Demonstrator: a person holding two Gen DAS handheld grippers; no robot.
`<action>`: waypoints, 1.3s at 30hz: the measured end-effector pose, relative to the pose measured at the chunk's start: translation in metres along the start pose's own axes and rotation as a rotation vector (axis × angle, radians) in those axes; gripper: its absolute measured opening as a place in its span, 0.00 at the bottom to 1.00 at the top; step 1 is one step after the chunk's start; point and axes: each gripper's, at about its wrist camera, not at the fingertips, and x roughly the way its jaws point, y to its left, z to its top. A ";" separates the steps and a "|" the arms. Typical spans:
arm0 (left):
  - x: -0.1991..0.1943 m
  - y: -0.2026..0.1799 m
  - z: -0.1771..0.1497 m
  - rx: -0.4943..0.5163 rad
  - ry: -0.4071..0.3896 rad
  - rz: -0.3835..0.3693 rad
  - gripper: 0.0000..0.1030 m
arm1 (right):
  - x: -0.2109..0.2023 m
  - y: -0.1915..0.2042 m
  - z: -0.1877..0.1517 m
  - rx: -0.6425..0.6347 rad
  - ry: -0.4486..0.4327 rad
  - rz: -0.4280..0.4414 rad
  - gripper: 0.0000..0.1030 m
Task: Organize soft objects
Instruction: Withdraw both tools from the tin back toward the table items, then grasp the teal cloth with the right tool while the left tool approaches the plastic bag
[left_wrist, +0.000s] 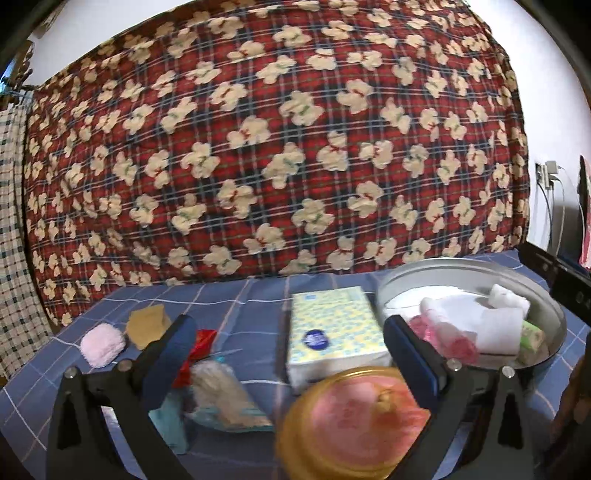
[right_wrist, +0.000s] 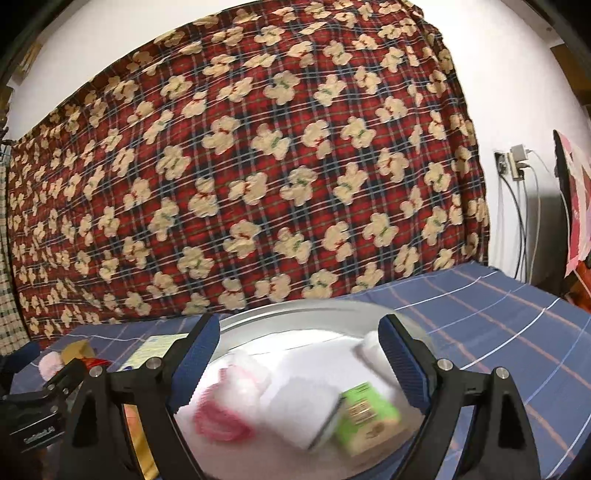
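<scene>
A: Starting at the left — what is still out on the blue checked cover (left_wrist: 240, 306)?

B: A pink puff (left_wrist: 102, 344) and a tan sponge (left_wrist: 146, 326) at about nine o'clock from the left gripper (left_wrist: 290, 334), then a clear bag with a red bow (left_wrist: 218, 387) just inside its left finger. At twelve o'clock lies the tissue pack (left_wrist: 334, 332). They look like the soft things not yet sorted.

A: And the gripper itself?

B: Jaws wide, nothing between the pads — a round pink tin with a gold rim (left_wrist: 354, 421) sits low in front of it, crowding the way to the tissue pack.

A: Further right?

B: The metal basin (left_wrist: 436, 269) at two o'clock, already holding white cloths (right_wrist: 303, 402), a pink mesh bundle (right_wrist: 221, 421) and a green pack (right_wrist: 369, 417) — so I judge it the collecting place.

A: The right gripper (right_wrist: 299, 347)?

B: Over the basin, jaws spread wide, empty. The red bear-print quilt (right_wrist: 258, 166) walls off the back.
</scene>
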 end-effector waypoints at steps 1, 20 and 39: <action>0.000 0.005 -0.001 -0.005 0.001 0.007 1.00 | 0.000 0.004 -0.001 0.000 0.005 0.010 0.87; 0.004 0.085 -0.010 -0.088 0.036 0.092 1.00 | -0.001 0.112 -0.022 -0.058 0.067 0.178 0.87; 0.027 0.205 -0.019 -0.161 0.109 0.298 1.00 | 0.006 0.229 -0.052 -0.243 0.241 0.390 0.87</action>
